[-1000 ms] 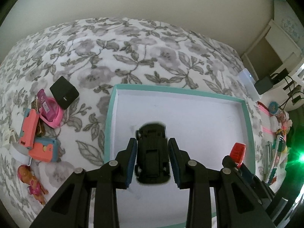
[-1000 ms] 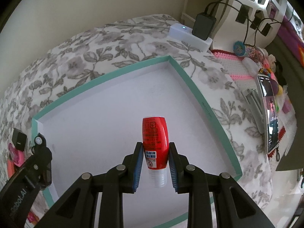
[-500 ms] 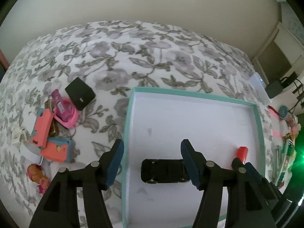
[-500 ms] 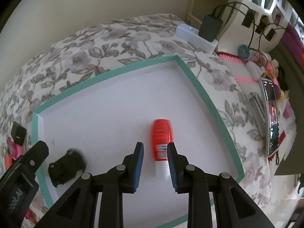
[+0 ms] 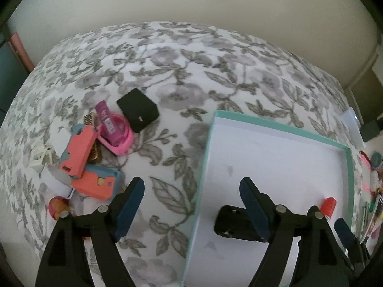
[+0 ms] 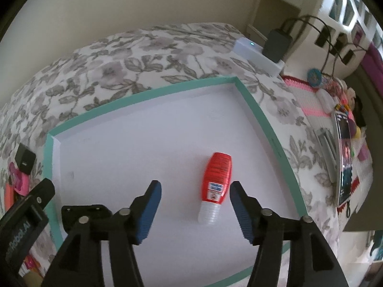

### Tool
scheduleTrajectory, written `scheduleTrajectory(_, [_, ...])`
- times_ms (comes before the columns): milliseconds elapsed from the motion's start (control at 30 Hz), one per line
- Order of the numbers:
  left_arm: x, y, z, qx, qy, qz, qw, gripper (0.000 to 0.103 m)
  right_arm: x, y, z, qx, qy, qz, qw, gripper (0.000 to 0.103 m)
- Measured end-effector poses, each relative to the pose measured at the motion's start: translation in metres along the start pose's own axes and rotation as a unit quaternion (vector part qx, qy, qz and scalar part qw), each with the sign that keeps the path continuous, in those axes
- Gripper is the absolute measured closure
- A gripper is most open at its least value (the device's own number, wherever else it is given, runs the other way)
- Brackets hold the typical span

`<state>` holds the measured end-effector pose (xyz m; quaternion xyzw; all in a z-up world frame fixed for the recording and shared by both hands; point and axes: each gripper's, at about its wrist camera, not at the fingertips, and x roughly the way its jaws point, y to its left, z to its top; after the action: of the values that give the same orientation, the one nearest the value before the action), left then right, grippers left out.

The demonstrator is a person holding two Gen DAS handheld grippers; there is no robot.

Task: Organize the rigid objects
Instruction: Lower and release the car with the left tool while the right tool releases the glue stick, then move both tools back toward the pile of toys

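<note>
A white tray with a teal rim [image 5: 204,167] lies on the flowered bedspread. On its floor a black toy car [image 5: 229,224] lies partly hidden behind my left gripper's right finger. My left gripper [image 5: 191,184] hangs over the tray's left rim, its jaws opening, nothing between them. A red bottle with a clear cap [image 6: 216,179] lies flat on the tray [image 6: 263,119]. It shows in the gap of my right gripper [image 6: 195,189], whose jaws are opening, pads clear of it. The car [image 6: 83,212] shows at the lower left there.
Left of the tray lies a pile: a black box [image 5: 137,110], a pink item [image 5: 117,131], two coral cases [image 5: 76,153], a small doll [image 5: 57,206]. Right of the bed are a white charger block [image 6: 258,55], a phone [image 6: 344,160] and cables.
Both grippers let go and opened. The car dropped onto the tray floor and my left gripper slid left over the rim. The red bottle fell from the right jaws and lies flat.
</note>
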<state>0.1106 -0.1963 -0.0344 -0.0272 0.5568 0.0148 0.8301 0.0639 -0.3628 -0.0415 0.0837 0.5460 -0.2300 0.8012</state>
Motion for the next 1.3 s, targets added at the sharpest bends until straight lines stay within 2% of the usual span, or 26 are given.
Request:
scheduleTrajectory(133, [0.002,0.007,0.000,-0.010,-0.001,0.020,0.9997,0.020,0.000,0.004,0.000,-0.009,-0.003,0.003,1.000,0.026])
scheduleTrajectory(267, [0.003,0.015,0.000,-0.025,0.002,0.022,0.9994,0.020,0.001,0.003,0.000,-0.009,-0.004,0.004,1.000,0.016])
scheduleTrajectory(667, [0.001,0.017,0.002,-0.029,-0.006,0.029,0.9991,0.020,0.001,0.004,0.000,-0.014,-0.008,0.004,1.000,0.001])
scheduleTrajectory(867, [-0.004,0.028,0.004,-0.048,0.004,0.023,0.9986,0.020,-0.004,0.010,-0.001,-0.024,-0.011,0.005,1.000,0.000])
scheduleTrajectory(1067, [-0.014,0.049,0.012,-0.047,0.012,0.045,0.9978,0.020,-0.024,0.033,0.002,-0.046,-0.028,0.056,0.997,0.000])
scheduleTrajectory(1167, [-0.022,0.068,0.022,-0.043,0.011,0.047,0.9979,0.020,-0.029,0.048,0.002,-0.059,-0.018,0.092,0.994,0.000])
scheduleTrajectory(1300, [-0.037,0.099,0.034,-0.022,-0.003,0.070,0.9973,0.020,-0.039,0.072,-0.001,-0.085,-0.013,0.120,0.989,0.000])
